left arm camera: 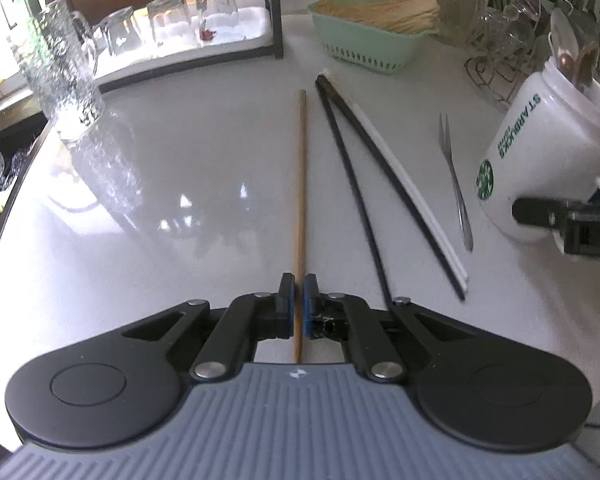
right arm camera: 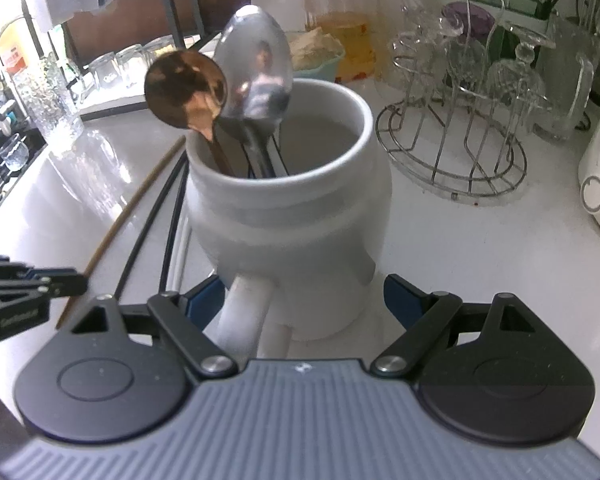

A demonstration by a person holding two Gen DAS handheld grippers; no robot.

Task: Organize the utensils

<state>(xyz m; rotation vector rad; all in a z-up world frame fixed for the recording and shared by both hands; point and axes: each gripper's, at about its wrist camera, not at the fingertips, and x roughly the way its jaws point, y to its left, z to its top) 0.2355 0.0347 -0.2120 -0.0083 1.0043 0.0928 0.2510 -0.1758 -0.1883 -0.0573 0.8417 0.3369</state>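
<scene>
The left gripper (left arm camera: pixel 299 294) is clamped on a wooden chopstick (left arm camera: pixel 301 184) lying on the white counter (left arm camera: pixel 204 168). The right gripper (right arm camera: pixel 300 300) squeezes the white mug (right arm camera: pixel 288 216) – 2 spoons (right arm camera: pixel 220 84) stand inside – just beside the black chopsticks (left arm camera: pixel 364 184) and a small fork (left arm camera: pixel 456 184).

On the worktop (left arm camera: pixel 180 168), seen from the left wrist, a chopstick (left arm camera: pixel 301 184) runs toward 12 o'clock from between the left gripper (left arm camera: pixel 299 304) fingers. Just right of it lie a pair of chopsticks (left arm camera: pixel 364 184), then a small fork (left arm camera: pixel 456 184). The mug (left arm camera: pixel 540 160) stands at 3 o'clock with two spoons (right arm camera: pixel 220 80) in it. A basket (left arm camera: pixel 364 44) sits at 1 o'clock, upturned glasses (left arm camera: pixel 168 20) at 11.
</scene>
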